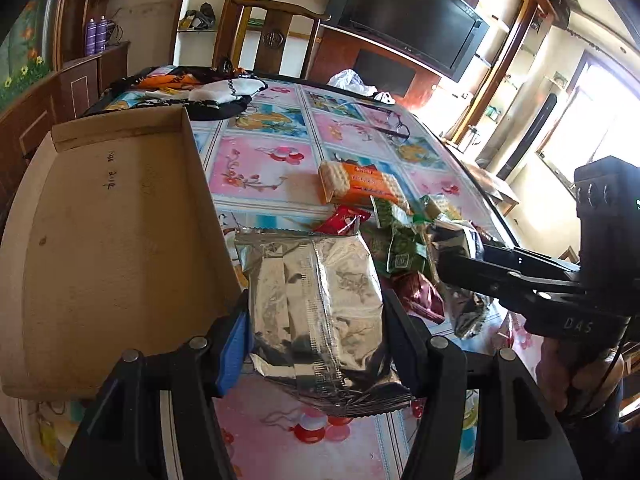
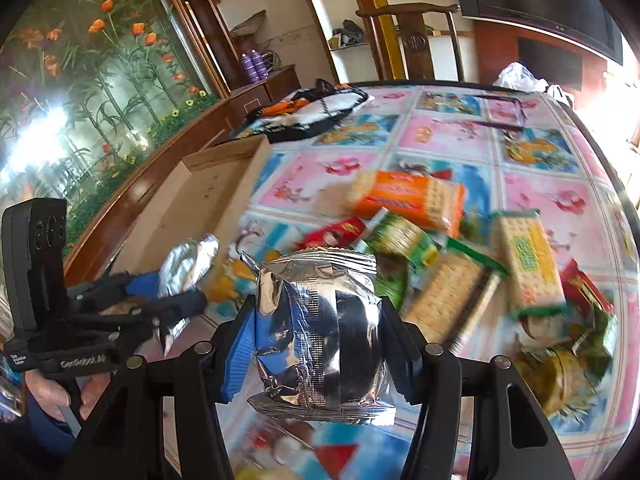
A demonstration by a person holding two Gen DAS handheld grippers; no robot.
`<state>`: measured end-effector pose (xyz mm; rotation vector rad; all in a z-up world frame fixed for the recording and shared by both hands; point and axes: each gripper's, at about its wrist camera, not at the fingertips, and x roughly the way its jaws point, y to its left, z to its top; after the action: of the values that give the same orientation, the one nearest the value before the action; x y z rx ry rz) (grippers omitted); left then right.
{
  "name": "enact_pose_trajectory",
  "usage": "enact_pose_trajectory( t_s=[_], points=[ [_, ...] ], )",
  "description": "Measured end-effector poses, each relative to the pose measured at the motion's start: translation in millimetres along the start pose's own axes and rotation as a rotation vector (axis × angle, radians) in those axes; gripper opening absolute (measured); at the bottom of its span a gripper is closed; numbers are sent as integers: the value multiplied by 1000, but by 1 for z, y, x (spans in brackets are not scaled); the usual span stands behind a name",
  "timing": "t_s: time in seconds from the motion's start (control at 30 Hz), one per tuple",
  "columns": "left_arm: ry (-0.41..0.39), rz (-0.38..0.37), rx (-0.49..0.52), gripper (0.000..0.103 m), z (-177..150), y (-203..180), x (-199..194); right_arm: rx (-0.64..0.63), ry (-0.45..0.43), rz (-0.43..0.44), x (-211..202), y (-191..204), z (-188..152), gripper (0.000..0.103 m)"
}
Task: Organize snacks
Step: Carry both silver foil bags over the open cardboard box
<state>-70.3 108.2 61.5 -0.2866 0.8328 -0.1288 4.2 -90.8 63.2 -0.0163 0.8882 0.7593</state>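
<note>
Table (image 1: 280, 152) under glossy floral cloth, pink and blue squares. Dark flat-screen television (image 1: 416, 16) at 1 o'clock, set in wooden wall unit (image 1: 500, 40) with pale shelves. Carved wooden chair (image 2: 416, 36) at 12 o'clock behind table edge. Painted flower mural (image 2: 80, 80) at 10 o'clock above low wooden cabinet (image 1: 96, 68); two purple bottles (image 1: 97, 34) on it. Bright window (image 1: 592, 120) at 3 o'clock, glare washing wall.

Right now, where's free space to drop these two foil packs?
The cardboard box is bare inside. The tablecloth is also free between the box wall, the orange cracker pack and the black bag. The snack pile right of the box is crowded.
</note>
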Motion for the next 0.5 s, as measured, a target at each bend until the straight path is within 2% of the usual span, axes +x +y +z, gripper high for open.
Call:
enact_pose_trajectory(
  t_s=[0.17, 0.3, 0.5],
  points=[
    [-33, -24, -11, 60, 10, 3, -11, -4, -17, 14, 3, 18, 19, 62],
    [-84, 21, -8, 61, 23, 13, -21, -7, -16, 20, 9, 30, 35, 62],
    [-142, 135, -44, 61, 53, 53, -29, -11, -7, 39, 27, 53, 62, 62]
  ],
)
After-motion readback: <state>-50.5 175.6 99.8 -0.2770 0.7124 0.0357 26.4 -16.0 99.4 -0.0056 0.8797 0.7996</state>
